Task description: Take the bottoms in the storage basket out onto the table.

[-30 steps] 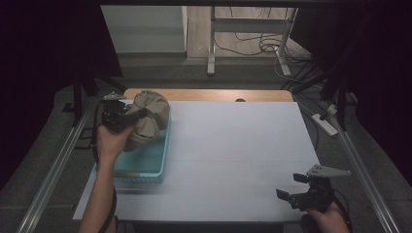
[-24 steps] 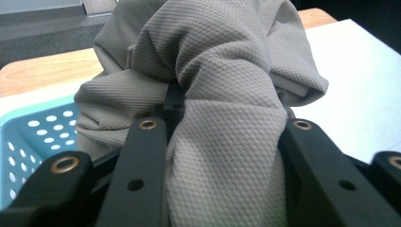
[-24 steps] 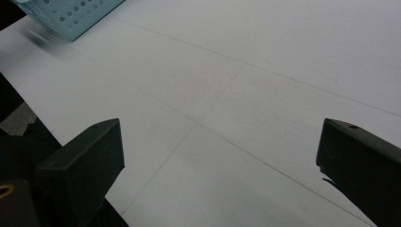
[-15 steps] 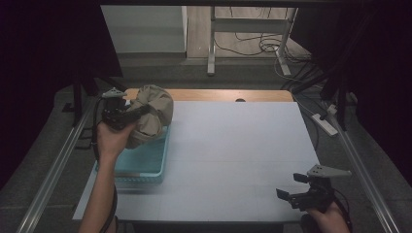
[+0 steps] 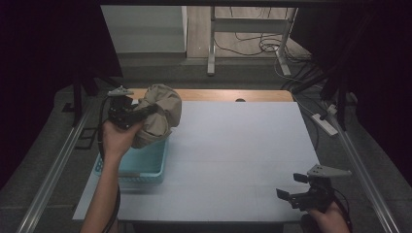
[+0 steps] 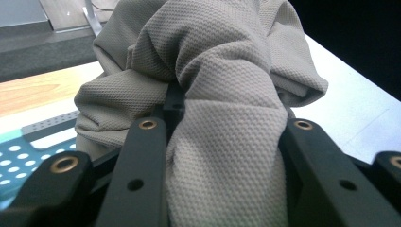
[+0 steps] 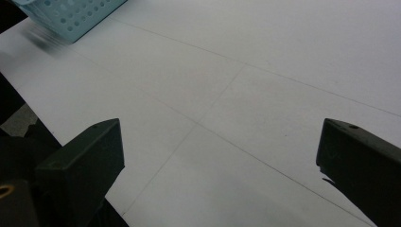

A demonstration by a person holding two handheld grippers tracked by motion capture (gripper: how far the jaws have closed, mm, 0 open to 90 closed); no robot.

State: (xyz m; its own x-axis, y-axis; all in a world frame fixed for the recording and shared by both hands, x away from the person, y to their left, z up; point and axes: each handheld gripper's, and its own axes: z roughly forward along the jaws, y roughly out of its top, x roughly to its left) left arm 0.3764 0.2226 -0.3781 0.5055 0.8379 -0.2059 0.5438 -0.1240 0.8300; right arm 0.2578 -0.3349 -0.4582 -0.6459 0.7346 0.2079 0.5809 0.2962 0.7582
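**Cloth bundle held above the blue basket**

My left gripper (image 5: 145, 112) is clamped on a bunched beige cloth (image 5: 158, 114), and I hold it up over the far left part of the tabletop (image 5: 233, 155). In the left gripper view the cloth (image 6: 222, 94) is squeezed between my two black jaws, its woven folds bulging out above and around them, with a thick twist of fabric running down through the gap. My left hand (image 5: 116, 138) wraps the gripper's body, and the grey three-cornered plate on top faces the far side.

Below the bundle sits a light blue perforated basket (image 5: 141, 167) near the left edge of the tabletop. The lower end of the cloth hangs at or just inside its far rim; I cannot tell whether it touches the basket. The part of the basket's inside that I can see from the high view looks bare. A corner of its holed wall (image 6: 19, 156) shows at the left of the left gripper view, beneath the cloth.

My right gripper (image 5: 291, 196) rests low at the near right corner of the tabletop, well apart from the basket, in my right hand (image 5: 330, 221). Its jaws stand wide apart with nothing between them, just white tabletop (image 7: 246, 85) marked with thin lines. The basket's corner (image 7: 71, 16) appears at the top left of that view.
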